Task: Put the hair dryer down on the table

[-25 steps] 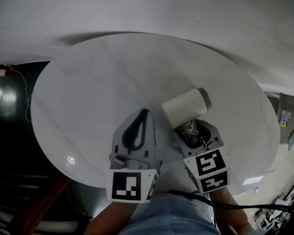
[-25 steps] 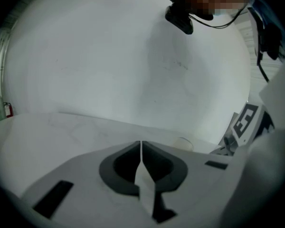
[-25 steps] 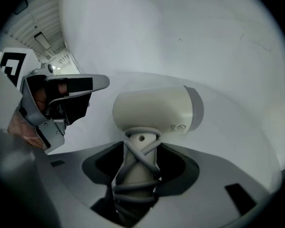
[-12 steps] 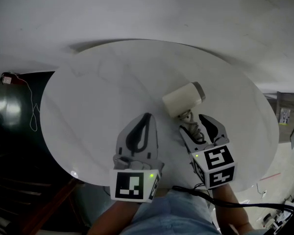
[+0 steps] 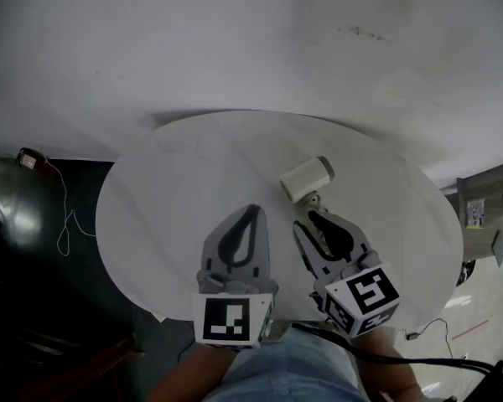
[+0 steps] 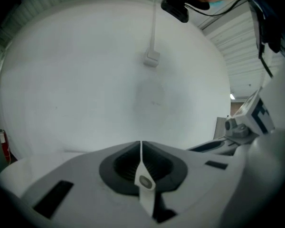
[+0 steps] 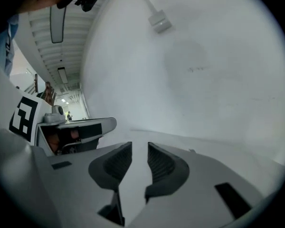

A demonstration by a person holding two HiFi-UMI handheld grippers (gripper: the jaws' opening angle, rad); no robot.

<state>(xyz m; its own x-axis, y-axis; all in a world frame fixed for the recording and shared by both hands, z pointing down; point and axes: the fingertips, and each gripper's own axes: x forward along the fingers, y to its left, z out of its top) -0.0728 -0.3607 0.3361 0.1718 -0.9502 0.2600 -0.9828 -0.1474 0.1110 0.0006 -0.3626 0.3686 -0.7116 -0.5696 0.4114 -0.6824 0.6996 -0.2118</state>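
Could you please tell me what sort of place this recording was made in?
Probably an indoor workroom or lab: a round white table stands by a bare white wall, loose cables lie on the dark floor, and strip lights line a ribbed ceiling.

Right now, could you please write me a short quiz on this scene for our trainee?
1. True or false: the cream-coloured plastic hair dryer lies on the round white marble table.
2. Multiple choice: the left gripper has its jaws A) wide apart, B) shut together, C) shut on the hair dryer.
3. Fill in: between the jaws of the right gripper there is ____.
Key: 1 true. 2 B. 3 nothing; its jaws have just been closing and stand slightly apart, empty.
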